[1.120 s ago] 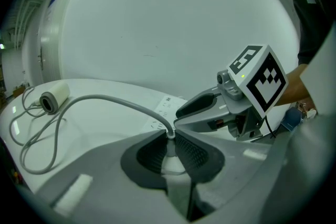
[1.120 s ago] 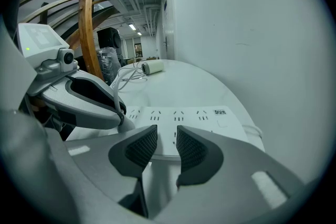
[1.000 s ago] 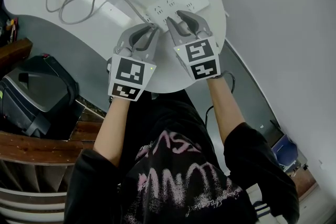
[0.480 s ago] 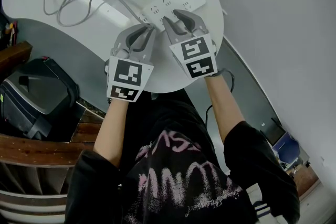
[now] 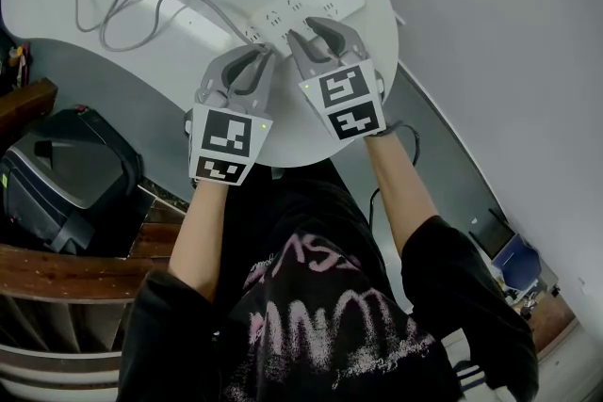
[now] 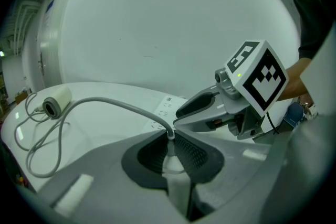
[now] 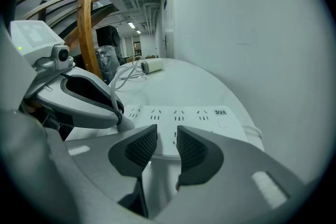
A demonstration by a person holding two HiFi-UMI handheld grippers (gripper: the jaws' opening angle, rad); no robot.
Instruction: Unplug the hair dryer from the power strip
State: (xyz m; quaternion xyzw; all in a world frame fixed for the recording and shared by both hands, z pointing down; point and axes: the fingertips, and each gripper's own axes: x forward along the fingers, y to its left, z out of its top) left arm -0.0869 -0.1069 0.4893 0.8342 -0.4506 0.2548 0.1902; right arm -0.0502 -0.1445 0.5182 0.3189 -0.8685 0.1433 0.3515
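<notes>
Plug [image 6: 172, 164] sits clamped in left tongs [image 6: 169, 137], just beside power strip [image 5: 311, 0].

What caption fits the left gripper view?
Left claw clamps the hair dryer plug beside the power strip, right claw alongside.

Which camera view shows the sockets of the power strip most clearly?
The right gripper view: the power strip lies close ahead, its socket slots plain. The head view shows it small from above, its near edge covered. The left gripper view shows only a small part.
</notes>
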